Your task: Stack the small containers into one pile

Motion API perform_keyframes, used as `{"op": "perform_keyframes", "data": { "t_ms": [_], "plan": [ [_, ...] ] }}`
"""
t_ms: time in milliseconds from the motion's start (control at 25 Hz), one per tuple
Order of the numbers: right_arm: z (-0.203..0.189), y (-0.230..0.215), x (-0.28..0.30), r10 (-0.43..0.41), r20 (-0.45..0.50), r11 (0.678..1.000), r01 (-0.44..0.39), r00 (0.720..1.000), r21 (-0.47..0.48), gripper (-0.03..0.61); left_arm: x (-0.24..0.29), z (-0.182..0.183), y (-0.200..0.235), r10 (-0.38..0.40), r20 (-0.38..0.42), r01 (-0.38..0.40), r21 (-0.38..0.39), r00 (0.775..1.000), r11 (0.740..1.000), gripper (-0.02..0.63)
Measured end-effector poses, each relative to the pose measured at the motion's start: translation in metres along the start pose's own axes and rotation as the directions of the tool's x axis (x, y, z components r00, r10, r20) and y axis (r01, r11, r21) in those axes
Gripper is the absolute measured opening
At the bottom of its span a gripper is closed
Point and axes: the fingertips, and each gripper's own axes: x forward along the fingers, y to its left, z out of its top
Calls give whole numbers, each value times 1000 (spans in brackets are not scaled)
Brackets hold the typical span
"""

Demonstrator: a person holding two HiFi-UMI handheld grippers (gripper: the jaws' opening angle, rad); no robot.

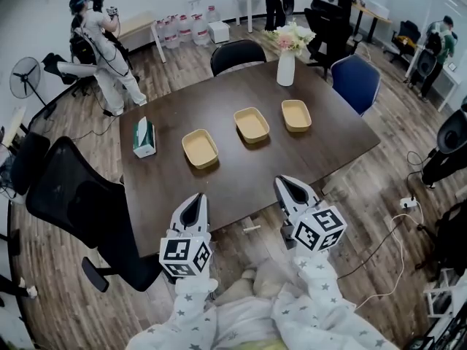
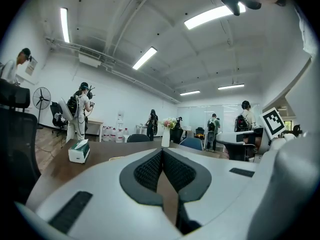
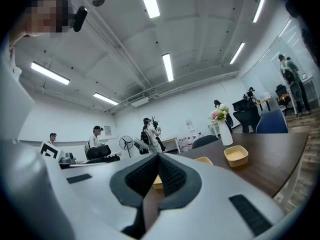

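Observation:
Three shallow yellow containers stand apart in a row on the dark wooden table (image 1: 241,173): a left one (image 1: 200,148), a middle one (image 1: 252,124) and a right one (image 1: 296,114). My left gripper (image 1: 195,197) hovers over the table's near edge, short of the left container, jaws shut and empty (image 2: 162,153). My right gripper (image 1: 285,182) is at the near edge too, below the right container, also shut on nothing (image 3: 157,156). The right gripper view has the right container (image 3: 236,155) and the middle one (image 3: 204,160) ahead, with the left one (image 3: 156,182) partly hidden behind the jaws.
A green tissue box (image 1: 144,138) lies at the table's left side and a white vase of flowers (image 1: 286,64) at its far edge. Black chairs (image 1: 80,203) (image 1: 237,53) and a blue chair (image 1: 356,81) ring the table. Several people stand in the background.

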Motion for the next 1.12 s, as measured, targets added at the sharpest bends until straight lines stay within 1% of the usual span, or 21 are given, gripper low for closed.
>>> {"op": "perform_keyframes", "data": {
  "t_ms": [160, 320, 600, 800, 1000, 1120],
  "plan": [
    [3, -10, 19, 6, -11, 1000, -6, 1000, 7, 21, 16, -1, 4, 2, -14, -2, -9, 1000, 1000, 25],
    [0, -17, 51, 42, -37, 999, -42, 998, 21, 21, 36, -4, 23, 37, -28, -38, -30, 999, 999, 25],
    [-10, -49, 118, 110, -93, 993, -105, 990, 53, 21, 87, -17, 47, 100, -66, -105, -73, 993, 992, 25],
    [-22, -68, 161, 169, -160, 983, -156, 973, 93, 21, 117, -20, 59, 159, -91, -169, -106, 983, 980, 25],
    [-23, -76, 195, 257, -162, 962, -236, 953, 139, 21, 145, -27, 64, 197, -114, -212, -142, 974, 967, 25],
    [-28, -78, 211, 299, -194, 950, -274, 934, 148, 21, 158, -34, 65, 223, -135, -243, -154, 965, 958, 25]
  ]
}}
